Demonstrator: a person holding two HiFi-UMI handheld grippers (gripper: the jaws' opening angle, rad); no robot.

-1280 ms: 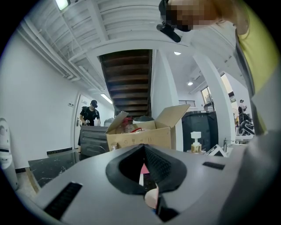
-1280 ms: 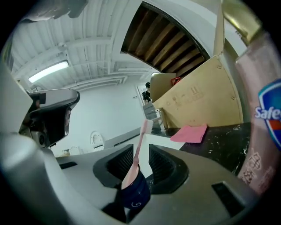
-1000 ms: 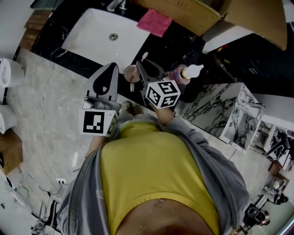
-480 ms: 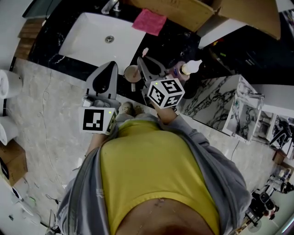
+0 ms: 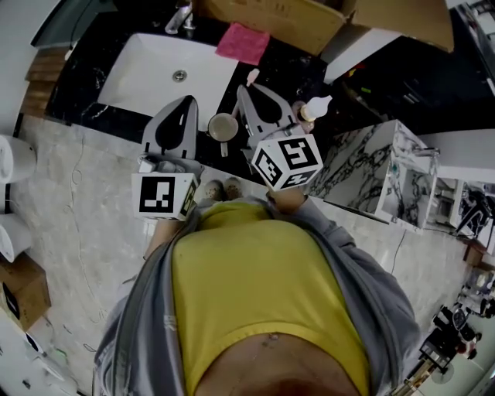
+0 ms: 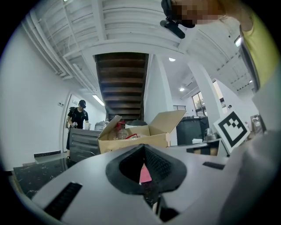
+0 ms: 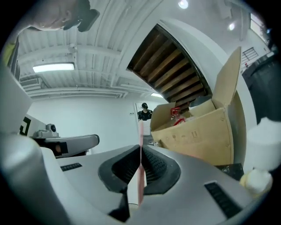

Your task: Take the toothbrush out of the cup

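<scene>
A thin pink toothbrush (image 7: 140,184) stands upright between the jaws of my right gripper (image 7: 140,148), which is shut on its handle. In the head view its pale head (image 5: 253,76) sticks out past my right gripper (image 5: 247,90), which is above the counter. The brown cup (image 5: 223,126) stands on the black counter's front edge, just left of that gripper, with nothing showing inside it. Left of the cup, my left gripper (image 5: 181,102) is shut with nothing in it. In its own view, the left gripper (image 6: 143,149) has its tips together.
A white sink (image 5: 147,77) is set into the black counter (image 5: 298,66), with a pink cloth (image 5: 242,42) behind it and an open cardboard box (image 5: 294,19) at the back. A white-capped pump bottle (image 5: 313,108) stands right of my right gripper. A marble-patterned cabinet (image 5: 371,178) is further right.
My right gripper has risen and drawn away from the cup with the toothbrush in it, and the cup now stands alone. The left gripper has hardly moved.
</scene>
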